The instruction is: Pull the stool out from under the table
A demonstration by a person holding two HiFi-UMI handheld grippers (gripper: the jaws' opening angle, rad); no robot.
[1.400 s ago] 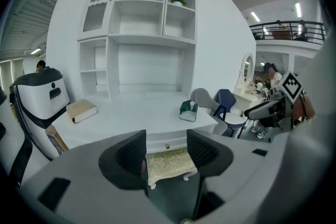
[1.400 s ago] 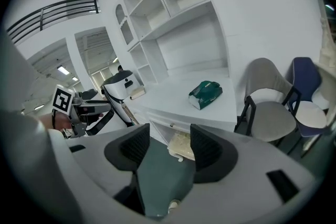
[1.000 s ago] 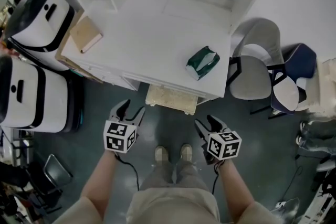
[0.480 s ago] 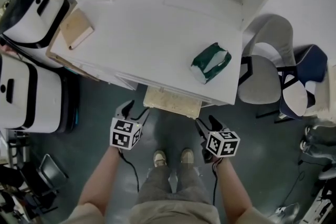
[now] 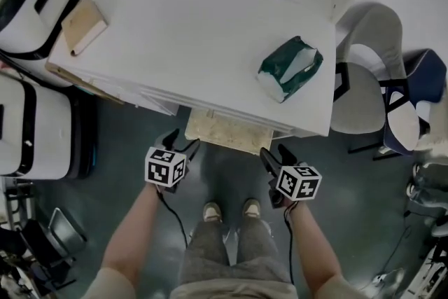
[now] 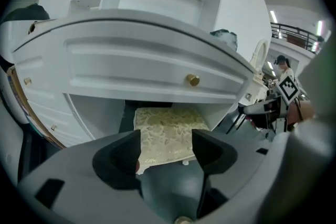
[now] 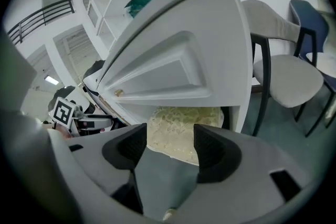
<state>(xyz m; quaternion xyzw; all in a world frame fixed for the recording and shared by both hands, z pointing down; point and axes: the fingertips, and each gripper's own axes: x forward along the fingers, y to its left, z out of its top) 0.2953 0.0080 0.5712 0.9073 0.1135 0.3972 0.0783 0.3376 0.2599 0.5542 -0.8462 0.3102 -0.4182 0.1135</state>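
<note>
Stage: approach | stool (image 5: 225, 129) tucked under table (image 5: 196, 45), untouched | left gripper (image 5: 182, 141), right gripper (image 5: 274, 153): fingers spread, just opening wider, nothing between | remaining: grasp, pull out

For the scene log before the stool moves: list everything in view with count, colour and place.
table: one, white, centre, shelves at its back
stool: one, cream patterned seat, under the table's front
packet: one, green, on the table's right part
book: one, tan, table's left edge
cases: two, white with black, left of the table
chairs: two, grey and dark blue, right of the table
drawer knob: one, gold, table's front
shoes: two, pale, on the floor before the stool
left gripper: one, black, facing the stool, jaws just opening, empty
right gripper: one, black, facing the stool, jaws just opening, empty
</note>
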